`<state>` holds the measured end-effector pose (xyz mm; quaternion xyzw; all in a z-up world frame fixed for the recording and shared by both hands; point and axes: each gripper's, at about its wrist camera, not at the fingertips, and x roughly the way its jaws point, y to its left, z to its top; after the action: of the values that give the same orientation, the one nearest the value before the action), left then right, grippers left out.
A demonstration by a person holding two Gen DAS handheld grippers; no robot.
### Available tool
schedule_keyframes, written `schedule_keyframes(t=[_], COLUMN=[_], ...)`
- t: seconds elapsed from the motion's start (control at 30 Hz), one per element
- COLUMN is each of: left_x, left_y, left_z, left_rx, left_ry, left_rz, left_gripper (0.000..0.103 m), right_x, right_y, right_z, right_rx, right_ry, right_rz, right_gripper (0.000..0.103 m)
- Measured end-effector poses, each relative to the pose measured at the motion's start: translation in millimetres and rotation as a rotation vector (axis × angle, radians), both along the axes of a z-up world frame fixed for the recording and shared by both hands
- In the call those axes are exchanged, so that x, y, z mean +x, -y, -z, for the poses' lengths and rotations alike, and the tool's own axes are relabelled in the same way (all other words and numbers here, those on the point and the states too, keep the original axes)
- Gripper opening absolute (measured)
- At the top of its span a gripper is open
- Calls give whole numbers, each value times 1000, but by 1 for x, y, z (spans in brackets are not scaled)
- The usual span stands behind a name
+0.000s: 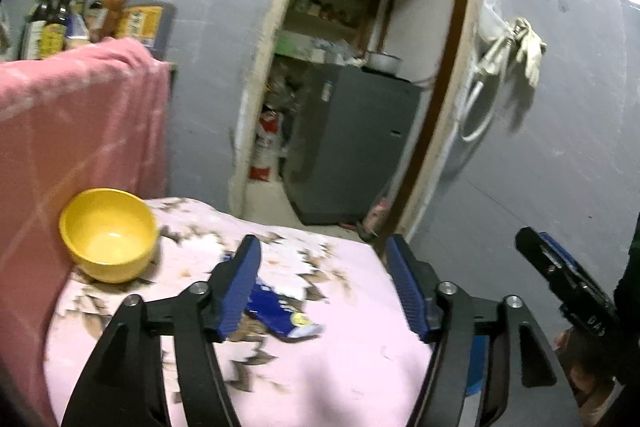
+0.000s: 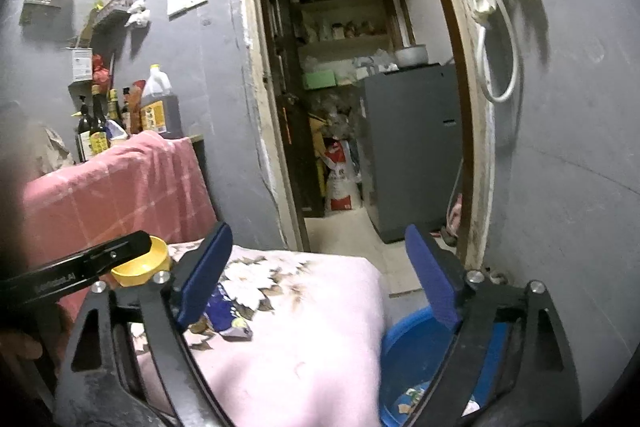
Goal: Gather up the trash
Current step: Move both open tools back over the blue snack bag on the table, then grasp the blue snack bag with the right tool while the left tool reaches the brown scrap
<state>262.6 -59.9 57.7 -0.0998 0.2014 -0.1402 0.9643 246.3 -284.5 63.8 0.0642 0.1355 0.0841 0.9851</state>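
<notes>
Left gripper [image 1: 320, 283], jaws spread wide and holding nothing, hovers above the pink floral cloth [image 1: 340, 367] that covers the table. Right gripper [image 2: 316, 287], equally spread and empty, hangs toward the cloth's right edge, over the blue bin [image 2: 404, 359], which already holds some scraps. Yellow bowl [image 1: 108, 235] sits at the cloth's far left corner, beside the draped pink towel [image 1: 72, 115]. Blue wrapper [image 1: 280, 311], the trash in question, lies flat on the cloth, directly below and between the left gripper's fingers; its long axis runs diagonally, from far-left to near-right. By judgement the left gripper is the nearer, needing only a descent, while the right would have to reach leftward.
</notes>
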Motion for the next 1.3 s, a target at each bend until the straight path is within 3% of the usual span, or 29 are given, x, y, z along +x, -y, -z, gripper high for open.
schedule_keyframes(t=[0.07,0.17,0.43,0.8,1.1,1.3], left_x=[-5,-15,-29,-27,-16,-3], left_y=[-12,-29,-61,-85,-92,-93], left_z=[0,3,11,30,45,57], left_rx=[0,-7,37,58,68,78], left_ry=[24,74,132,136,113,65], left_rz=[-32,-91,-181,-229,-243,-244], left_gripper=[82,96,99,99,99,99], right_x=[-1,-2,-5,1,16,37], right_y=[-8,-20,-53,-86,-99,-101], right_z=[-1,-2,1,16,36,55], right_rx=[3,8,3,-35,-69,-84], right_ry=[14,39,104,122,82,-10], right_rz=[-4,-4,-39,-106,-134,-150], right_gripper=[102,103,103,103,103,103])
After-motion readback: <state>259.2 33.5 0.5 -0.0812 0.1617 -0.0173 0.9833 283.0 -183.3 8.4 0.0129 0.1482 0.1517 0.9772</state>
